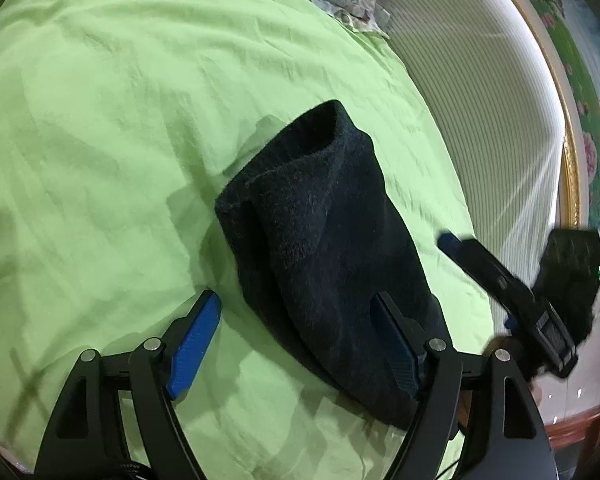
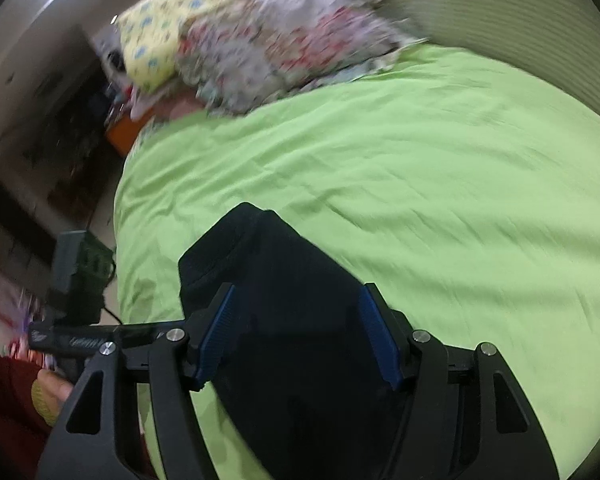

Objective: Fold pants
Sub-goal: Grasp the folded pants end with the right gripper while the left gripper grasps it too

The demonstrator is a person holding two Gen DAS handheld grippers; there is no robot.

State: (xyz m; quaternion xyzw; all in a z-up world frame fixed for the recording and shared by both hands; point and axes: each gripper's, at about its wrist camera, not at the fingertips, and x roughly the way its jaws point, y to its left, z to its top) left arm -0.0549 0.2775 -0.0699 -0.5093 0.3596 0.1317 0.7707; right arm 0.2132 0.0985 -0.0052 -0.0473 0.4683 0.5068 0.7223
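The pants [image 1: 324, 248] are black and lie folded into a compact bundle on the light green bedsheet [image 1: 100, 128]. My left gripper [image 1: 296, 340] is open just above the bundle's near end, holding nothing. The right gripper [image 1: 446, 240] also shows at the right of this view, beside the bundle. In the right wrist view the pants [image 2: 284, 280] lie under and between the fingers of my open right gripper [image 2: 296, 332], which holds nothing. The left gripper's body [image 2: 80, 320] shows at the left of that view.
Floral pillows [image 2: 260, 40] and a yellow patterned pillow [image 2: 156, 32] lie at the head of the bed. A white striped mattress side [image 1: 480, 100] and a gold-edged frame [image 1: 568, 120] run along the right. The bed's left edge [image 2: 120, 208] drops to the floor.
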